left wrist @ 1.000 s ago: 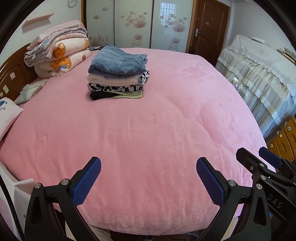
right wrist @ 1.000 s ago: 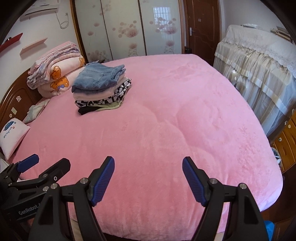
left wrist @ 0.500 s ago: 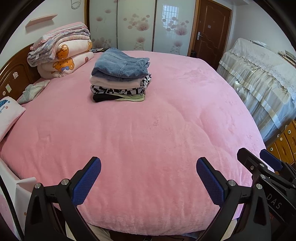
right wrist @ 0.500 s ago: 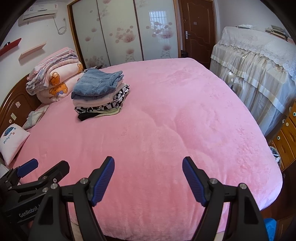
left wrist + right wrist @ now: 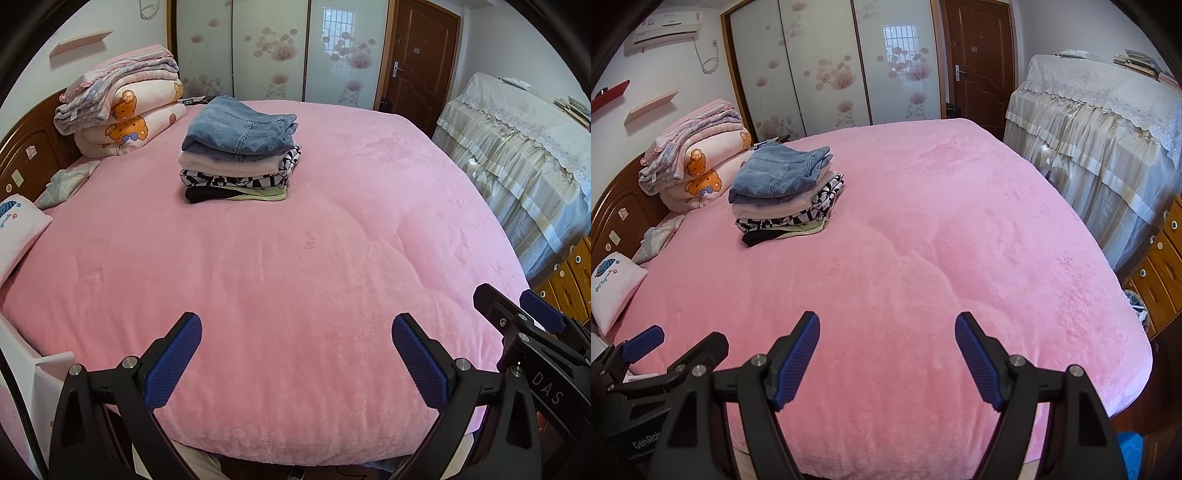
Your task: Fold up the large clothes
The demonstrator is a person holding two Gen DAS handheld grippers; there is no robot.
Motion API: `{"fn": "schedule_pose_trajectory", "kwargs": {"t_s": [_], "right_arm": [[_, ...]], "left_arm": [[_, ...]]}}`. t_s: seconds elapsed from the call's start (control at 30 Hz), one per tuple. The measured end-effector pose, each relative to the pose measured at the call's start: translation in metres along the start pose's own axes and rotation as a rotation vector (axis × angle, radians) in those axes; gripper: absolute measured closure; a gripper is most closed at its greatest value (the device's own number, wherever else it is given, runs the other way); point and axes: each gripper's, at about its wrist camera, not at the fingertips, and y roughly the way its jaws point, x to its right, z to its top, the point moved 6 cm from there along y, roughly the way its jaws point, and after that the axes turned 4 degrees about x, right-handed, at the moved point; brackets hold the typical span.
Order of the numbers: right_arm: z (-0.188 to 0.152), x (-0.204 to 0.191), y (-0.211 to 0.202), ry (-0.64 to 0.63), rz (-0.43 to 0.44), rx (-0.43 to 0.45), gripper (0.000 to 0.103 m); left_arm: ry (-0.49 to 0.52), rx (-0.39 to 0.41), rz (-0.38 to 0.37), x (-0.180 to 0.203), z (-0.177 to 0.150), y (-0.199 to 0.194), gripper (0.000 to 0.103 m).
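Two claws hang above the near edge of a bed spread with a pink blanket point(image 5: 295, 280), and both stand apart with nothing between their blue pads. The left claw point(image 5: 295, 336) points over bare blanket, with the right claw point(image 5: 886, 332) just beside it on its right; each shows at the edge of the other's view. Well beyond them, toward the headboard side, a stack of folded clothes point(image 5: 240, 155) rests on the blanket: folded jeans point(image 5: 240, 133) on top, a pale pink garment under them, then a black-and-white patterned piece, then light green and black layers at the bottom. Near the stack, against the wooden headboard point(image 5: 29, 155), lies a pile of folded quilts point(image 5: 122, 103) with a cartoon bear print. A small white pillow point(image 5: 18, 229) sits at the left edge of the bed. A lace-covered piece of furniture point(image 5: 1108, 140) stands to the right of the bed.
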Motion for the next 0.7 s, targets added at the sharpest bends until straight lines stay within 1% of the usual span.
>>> {"fn": "schedule_pose_trajectory", "kwargs": {"t_s": [0.7], "right_arm": [[0.0029,-0.0025,-0.0005,-0.018,-0.021,0.01,0.027]], "left_arm": [[-0.003,-0.007,0.009,0.0021,-0.0014,-0.0005,0.001]]}}
